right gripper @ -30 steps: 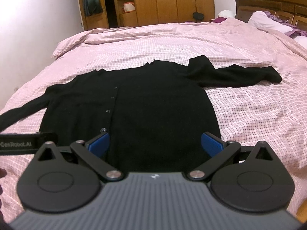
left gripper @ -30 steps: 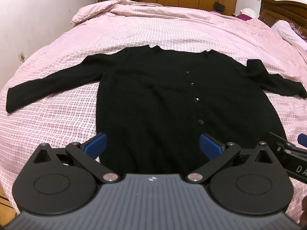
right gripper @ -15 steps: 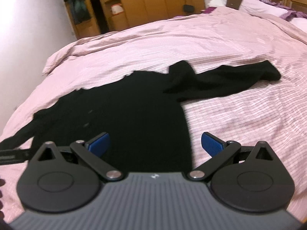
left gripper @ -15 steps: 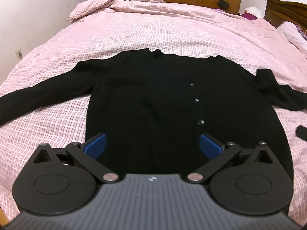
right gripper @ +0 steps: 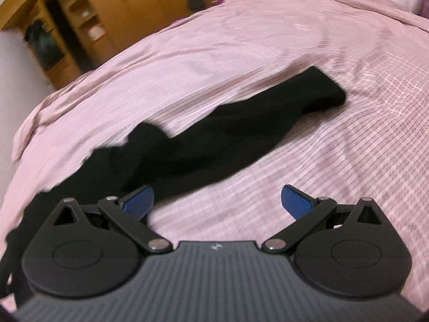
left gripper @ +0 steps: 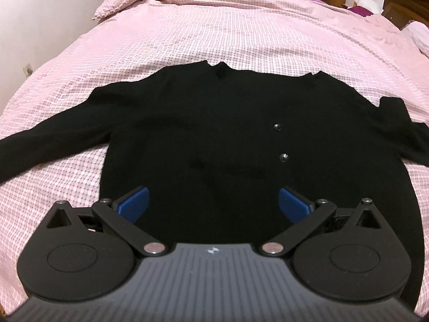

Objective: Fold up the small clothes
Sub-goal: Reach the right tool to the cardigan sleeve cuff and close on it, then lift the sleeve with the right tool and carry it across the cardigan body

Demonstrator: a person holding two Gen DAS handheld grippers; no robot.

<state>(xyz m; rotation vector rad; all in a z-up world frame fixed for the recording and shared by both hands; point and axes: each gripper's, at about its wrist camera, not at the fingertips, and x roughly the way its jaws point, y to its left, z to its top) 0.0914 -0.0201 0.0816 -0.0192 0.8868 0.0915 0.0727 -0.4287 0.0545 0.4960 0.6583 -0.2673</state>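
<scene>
Fingers (left gripper: 132,202) of left gripper (left gripper: 213,201) spread wide, empty – right gripper (right gripper: 217,200) likewise, above black cardigan (left gripper: 214,139).

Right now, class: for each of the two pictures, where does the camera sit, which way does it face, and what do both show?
Left wrist: on the left gripper, facing the black buttoned cardigan; its open blue-padded fingers show.
Right wrist: on the right gripper, tilted toward the cardigan's outstretched sleeve; open fingers show, picture blurred.
Shared: cardigan, pink checked bedspread, wooden wardrobe.
</scene>
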